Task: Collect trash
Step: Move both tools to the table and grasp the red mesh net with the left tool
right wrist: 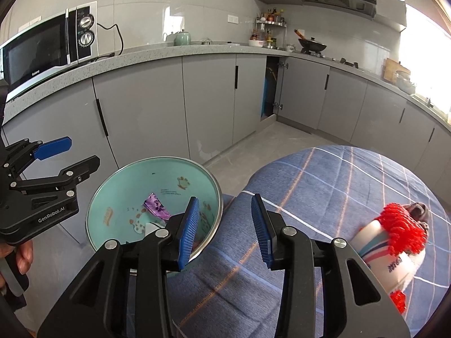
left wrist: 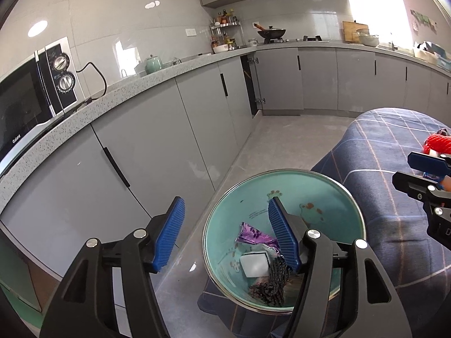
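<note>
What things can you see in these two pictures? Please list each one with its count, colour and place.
bin: one, teal inside with cartoon prints, metal rim, beside the checked cloth
purple wrapper: one, purple, in the bin
white piece: one, white, in the bin
dark knitted scrap: one, dark grey, in the bin
checked cloth: one, blue with pale lines, covers the surface on the right
red scrubber: one, red, on the cloth
white packet: one, white with stripes, under the scrubber
microwave: one, black and silver, on the counter
teapot: one, pale green, on the counter
wok: one, black, on the stove
left gripper: open, empty, over the bin's edge
right gripper: open, empty, over the bin's rim and the cloth
</note>
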Demonstrator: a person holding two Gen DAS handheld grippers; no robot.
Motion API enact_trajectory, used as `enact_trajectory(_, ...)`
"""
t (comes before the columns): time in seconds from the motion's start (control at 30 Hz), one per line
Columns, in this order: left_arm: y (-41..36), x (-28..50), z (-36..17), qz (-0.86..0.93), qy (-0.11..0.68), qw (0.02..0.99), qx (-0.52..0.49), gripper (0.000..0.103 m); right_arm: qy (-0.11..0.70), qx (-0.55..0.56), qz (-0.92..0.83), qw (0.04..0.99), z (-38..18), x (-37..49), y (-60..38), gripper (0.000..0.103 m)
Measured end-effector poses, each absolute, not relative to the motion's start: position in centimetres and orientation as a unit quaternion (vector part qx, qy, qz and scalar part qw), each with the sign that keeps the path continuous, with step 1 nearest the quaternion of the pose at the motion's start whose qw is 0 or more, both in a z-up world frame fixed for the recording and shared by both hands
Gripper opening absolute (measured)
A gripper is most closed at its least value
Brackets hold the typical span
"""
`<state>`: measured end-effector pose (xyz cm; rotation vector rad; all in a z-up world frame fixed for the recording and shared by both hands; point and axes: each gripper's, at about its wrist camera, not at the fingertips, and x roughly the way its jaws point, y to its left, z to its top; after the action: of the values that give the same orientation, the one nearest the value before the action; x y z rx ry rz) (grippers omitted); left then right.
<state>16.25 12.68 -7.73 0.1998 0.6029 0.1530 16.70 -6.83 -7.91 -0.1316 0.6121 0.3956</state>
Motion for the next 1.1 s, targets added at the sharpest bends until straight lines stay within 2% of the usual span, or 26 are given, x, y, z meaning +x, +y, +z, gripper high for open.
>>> enact_trajectory(0.7, 7.7, 14.9, -6.4, 0.046, 0.281, 0.95, 0.125, 0.067, 0.267, -0.035, 0.151, 0.951, -6.0, 13.1, -13.4, 0.044)
enact_trajectory(1.1, -0.4, 14.7, -7.7, -0.018, 0.285, 0.947, 0.149, 0.068, 0.253, -0.013, 0.073, 0.965, -5.8, 10.1, -22.2, 0.046)
